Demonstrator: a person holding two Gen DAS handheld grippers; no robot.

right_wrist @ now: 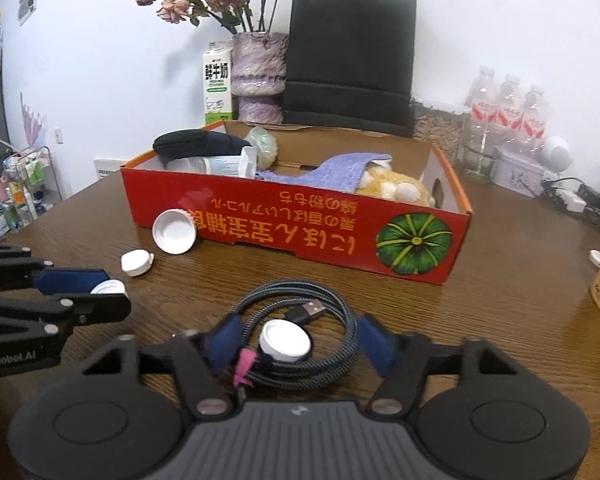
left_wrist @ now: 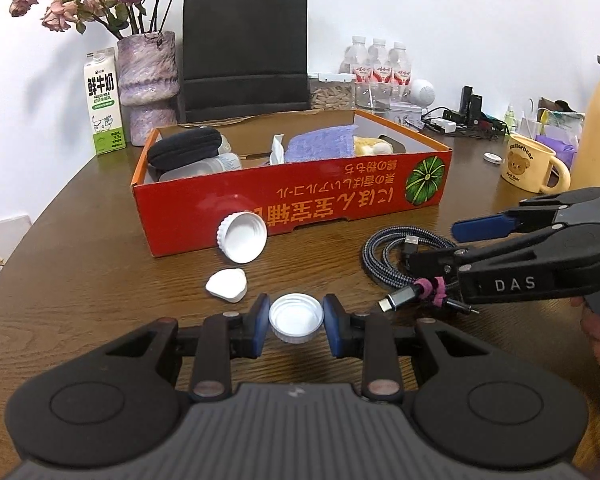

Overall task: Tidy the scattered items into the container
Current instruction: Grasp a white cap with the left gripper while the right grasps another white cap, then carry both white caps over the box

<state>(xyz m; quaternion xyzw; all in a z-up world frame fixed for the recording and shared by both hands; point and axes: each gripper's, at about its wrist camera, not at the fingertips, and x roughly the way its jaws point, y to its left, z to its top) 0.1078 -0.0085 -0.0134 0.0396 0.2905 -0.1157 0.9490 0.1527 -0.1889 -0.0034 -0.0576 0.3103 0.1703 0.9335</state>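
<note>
My left gripper (left_wrist: 296, 318) is shut on a small white bottle cap (left_wrist: 296, 317) resting on the wooden table. My right gripper (right_wrist: 296, 340) is open, its blue pads on either side of a coiled braided charging cable (right_wrist: 300, 316) with a white round puck (right_wrist: 286, 339) in its middle. The cable also shows in the left wrist view (left_wrist: 396, 256), with the right gripper (left_wrist: 440, 244) over it. The red cardboard box (left_wrist: 292, 196) stands behind, holding a purple cloth, a black pouch and a plush toy. A larger white cap (left_wrist: 243, 237) leans on the box's front wall. A small white flip lid (left_wrist: 227, 285) lies near it.
A yellow bear mug (left_wrist: 530, 164) stands at the right. A milk carton (left_wrist: 104, 102), a flower vase (left_wrist: 148, 84), a black paper bag (left_wrist: 246, 48) and water bottles (left_wrist: 378, 64) line the back. A small white disc (left_wrist: 493, 157) lies near the mug.
</note>
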